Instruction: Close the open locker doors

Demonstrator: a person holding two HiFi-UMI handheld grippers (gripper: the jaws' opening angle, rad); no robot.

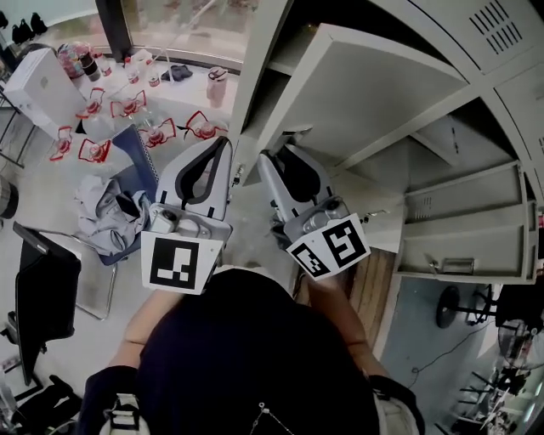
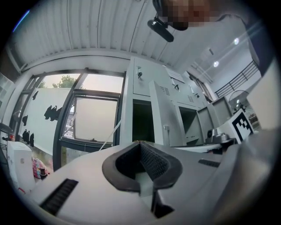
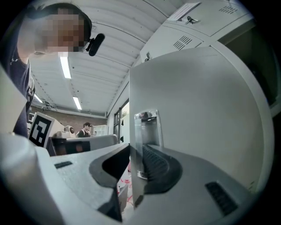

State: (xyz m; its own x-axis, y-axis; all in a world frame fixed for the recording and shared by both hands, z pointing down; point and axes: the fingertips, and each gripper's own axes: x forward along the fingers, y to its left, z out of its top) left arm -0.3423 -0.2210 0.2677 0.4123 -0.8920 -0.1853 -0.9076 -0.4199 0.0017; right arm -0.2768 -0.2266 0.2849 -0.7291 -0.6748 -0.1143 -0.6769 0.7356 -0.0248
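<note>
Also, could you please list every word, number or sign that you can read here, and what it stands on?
No words or numbers can be read.
Marker cubes: black-and-white square patterns only, no words.
White tag on a locker: too small to read.
Red-and-white packs on the floor: any print is too small to read.
Door: blank.

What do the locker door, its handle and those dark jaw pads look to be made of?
Door: likely painted sheet metal, matte pale grey, thin flat panel. Handle: shiny, probably chromed metal or clear plastic. Pads: dark, ribbed, apparently rubber.
</note>
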